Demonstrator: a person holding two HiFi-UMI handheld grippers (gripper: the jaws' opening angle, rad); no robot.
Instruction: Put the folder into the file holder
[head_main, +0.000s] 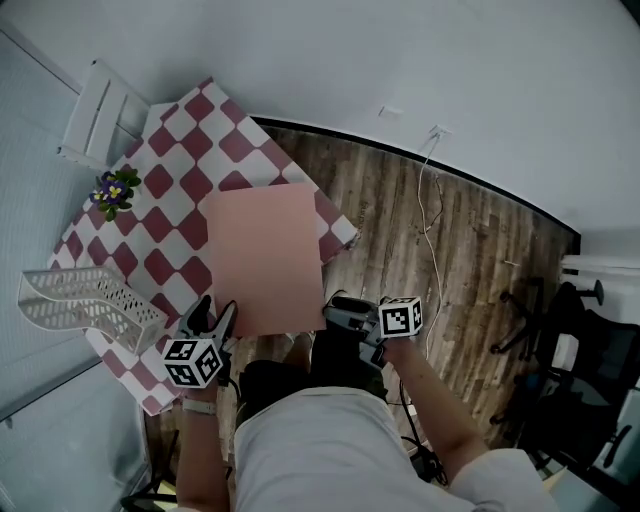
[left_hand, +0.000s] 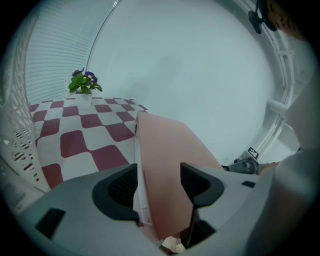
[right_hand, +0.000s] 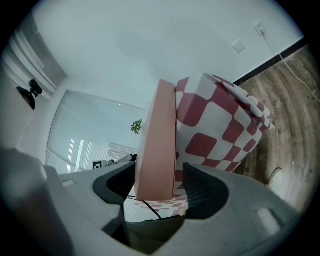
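A pink folder (head_main: 265, 255) lies on the red-and-white checkered table (head_main: 170, 225), its near edge overhanging the table's front. The white mesh file holder (head_main: 85, 300) stands at the table's left side. My left gripper (head_main: 215, 315) is at the folder's near left corner. In the left gripper view the folder (left_hand: 165, 145) slants across the wide gap between the jaws, which do not pinch it. My right gripper (head_main: 335, 310) is at the near right corner. There the folder (right_hand: 157, 145) rests against the left pad, with a gap before the right pad.
A small potted flower (head_main: 115, 190) sits at the table's far left, and a white slatted rack (head_main: 100, 110) lies beyond it. Wooden floor with a cable (head_main: 430, 220) is to the right. An office chair (head_main: 580, 340) is at the far right.
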